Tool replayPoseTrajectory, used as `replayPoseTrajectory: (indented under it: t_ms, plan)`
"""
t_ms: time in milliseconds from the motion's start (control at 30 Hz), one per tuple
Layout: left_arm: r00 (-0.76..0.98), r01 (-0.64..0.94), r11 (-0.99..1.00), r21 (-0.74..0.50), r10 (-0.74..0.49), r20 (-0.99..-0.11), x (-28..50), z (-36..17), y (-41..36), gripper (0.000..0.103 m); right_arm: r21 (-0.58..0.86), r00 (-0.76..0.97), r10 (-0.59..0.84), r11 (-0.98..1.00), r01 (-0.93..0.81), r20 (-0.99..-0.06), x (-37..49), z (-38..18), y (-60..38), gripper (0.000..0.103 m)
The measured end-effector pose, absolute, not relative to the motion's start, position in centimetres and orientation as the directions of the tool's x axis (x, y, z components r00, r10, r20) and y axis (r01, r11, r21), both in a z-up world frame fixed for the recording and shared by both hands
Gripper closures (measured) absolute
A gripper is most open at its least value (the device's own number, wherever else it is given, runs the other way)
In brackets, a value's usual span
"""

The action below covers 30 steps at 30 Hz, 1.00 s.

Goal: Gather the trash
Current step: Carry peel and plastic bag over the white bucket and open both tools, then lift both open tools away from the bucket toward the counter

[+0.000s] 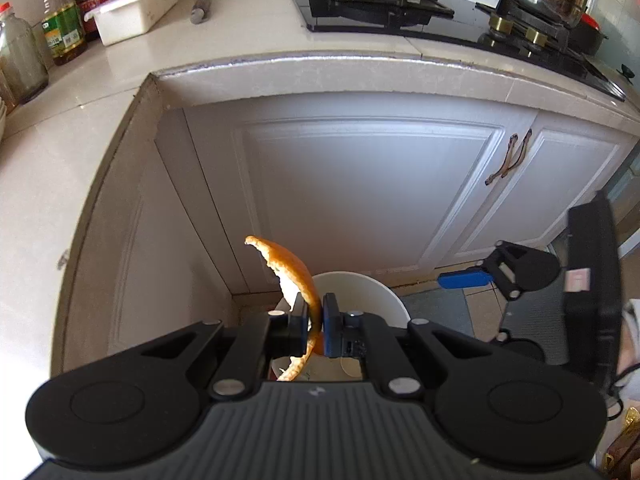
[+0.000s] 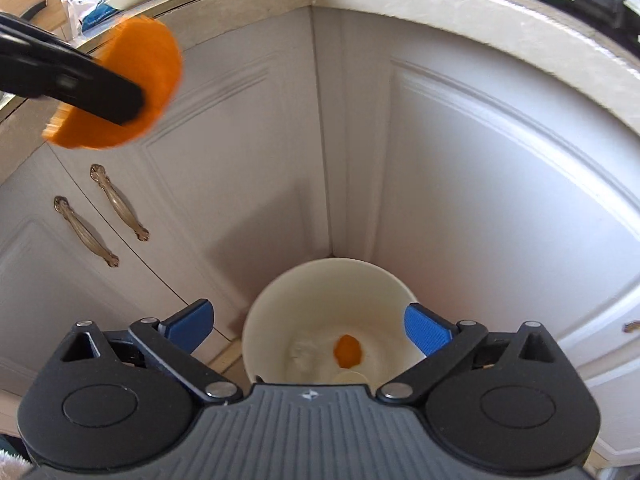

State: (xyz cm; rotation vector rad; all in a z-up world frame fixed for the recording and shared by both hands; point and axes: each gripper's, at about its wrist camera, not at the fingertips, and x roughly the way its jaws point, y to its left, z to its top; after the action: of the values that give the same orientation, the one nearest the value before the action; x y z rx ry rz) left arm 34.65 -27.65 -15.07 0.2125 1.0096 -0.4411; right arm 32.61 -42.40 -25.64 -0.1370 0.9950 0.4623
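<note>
Left tongs [image 1: 315,320] pinch a curled orange peel [image 1: 294,268] at lower centre of the left view, just above the white bin's [image 1: 386,300] near rim. Right tongs [image 2: 308,330] gape wide and empty over the bin [image 2: 280,292], where a small orange scrap [image 2: 347,350] lies. Released now, the long peel may catch the rim and tip to the floor.

The white bin [image 2: 320,312] stands in the corner where two cabinet doors [image 2: 500,220] meet, its mouth unobstructed from above. The countertop edge [image 2: 460,4] overhangs behind it. The left gripper [image 2: 132,108] crosses the upper left.
</note>
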Motion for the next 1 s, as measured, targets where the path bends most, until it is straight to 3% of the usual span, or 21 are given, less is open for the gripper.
replayPoseTrajectory:
  t_ms: [500,567,633,700,900,1000]
  plan:
    - [0.340,0.528,0.849,-0.035,-0.249,-0.907,37.6,-25.2,-35.1,0.094,-0.019,0.535,0.164,0.947,-0.319,-0.828,26.7,-22.5,-46.9,0.000]
    - [0.342,0.542,0.840,-0.023,-0.246,-0.907,38.0,-25.8,-36.0,0.088,-0.009,0.535,0.155,0.956,-0.292,-0.831,26.0,-22.5,-47.4,0.000]
    - [0.347,0.545,0.838,-0.012,-0.239,-0.907,38.2,-26.2,-36.7,0.063,-0.002,0.534,0.149,0.962,-0.271,-0.832,25.6,-22.4,-48.0,0.000]
    - [0.365,0.544,0.839,-0.001,-0.238,-0.900,38.2,-26.1,-37.0,0.053,-0.002,0.532,0.139,0.967,-0.256,-0.835,25.5,-22.6,-48.1,0.000]
    - [0.384,0.550,0.835,0.008,-0.244,-0.890,37.7,-25.4,-37.3,0.036,0.010,0.539,0.145,0.970,-0.244,-0.830,24.9,-22.0,-48.5,0.000]
    - [0.386,0.544,0.839,-0.010,-0.260,-0.885,37.4,-24.9,-36.9,0.033,0.007,0.546,0.145,0.969,-0.248,-0.825,25.0,-21.7,-48.5,0.000]
